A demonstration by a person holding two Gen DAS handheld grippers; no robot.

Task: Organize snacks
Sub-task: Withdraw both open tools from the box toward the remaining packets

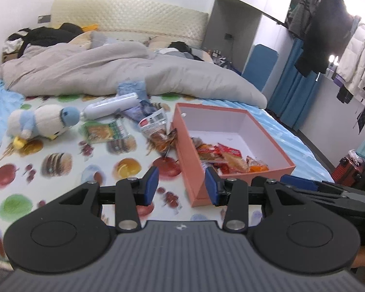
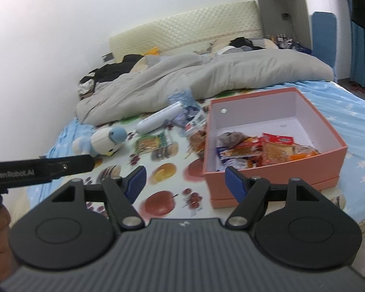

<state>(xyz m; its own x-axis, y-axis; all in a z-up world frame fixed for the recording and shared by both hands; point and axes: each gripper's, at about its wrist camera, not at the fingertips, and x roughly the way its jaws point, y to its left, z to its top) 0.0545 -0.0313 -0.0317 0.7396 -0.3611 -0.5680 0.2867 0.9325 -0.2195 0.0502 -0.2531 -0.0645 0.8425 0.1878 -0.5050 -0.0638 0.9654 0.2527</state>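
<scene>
Box (image 2: 275, 182) far half bare; near half filled with snack packets (image 2: 262, 152). Loose packets (image 1: 158, 131), tube (image 1: 109, 108) and plush toy (image 1: 40, 124) crowd the bed (image 1: 60, 170) beside it; printed sheet nearer the camera lies clear.

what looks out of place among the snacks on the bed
A plush penguin lies on its side among the loose snack packets left of the pink box. It is a toy, not a snack.

Matt cardboard box (image 1: 191, 160); glossy plastic snack wrappers (image 2: 267, 150); cloth duvet (image 1: 124, 73).
</scene>
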